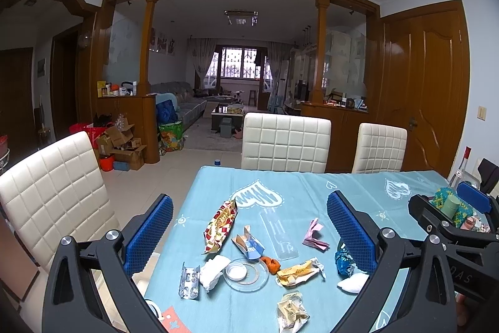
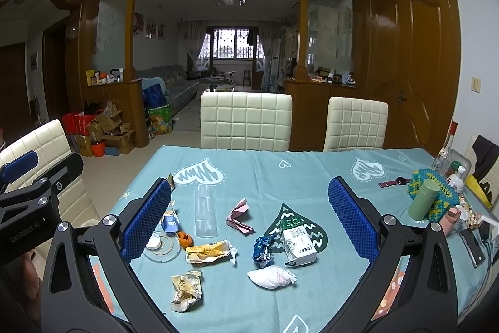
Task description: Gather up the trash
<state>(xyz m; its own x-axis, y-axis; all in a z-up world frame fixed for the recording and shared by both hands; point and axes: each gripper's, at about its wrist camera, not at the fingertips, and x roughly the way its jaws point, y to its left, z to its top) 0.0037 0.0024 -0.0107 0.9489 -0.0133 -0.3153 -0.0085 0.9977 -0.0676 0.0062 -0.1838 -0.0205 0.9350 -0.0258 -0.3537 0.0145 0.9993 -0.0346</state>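
Trash lies scattered on the blue tablecloth (image 1: 312, 186) (image 2: 265, 170). In the left wrist view: a red-yellow snack bag (image 1: 220, 225), a small blue carton (image 1: 249, 245), a pink paper (image 1: 313, 234), an orange peel (image 1: 270, 264), a yellow wrapper (image 1: 299, 272), a silver blister pack (image 1: 188, 280), a white tissue (image 1: 213, 270). In the right wrist view: a milk carton (image 2: 297, 239), a blue foil wrapper (image 2: 262, 248), a white tissue wad (image 2: 271, 275), a beige wrapper (image 2: 185, 289). My left gripper (image 1: 249, 233) and right gripper (image 2: 249, 214) are open, empty, above the trash.
A clear plastic tray (image 2: 205, 216) and a clear lid (image 1: 246, 272) lie among the trash. A green cup (image 2: 422, 198), beaded box (image 2: 433, 183), bottles and a phone (image 2: 472, 245) crowd the table's right edge. White chairs (image 1: 285, 142) stand around the table.
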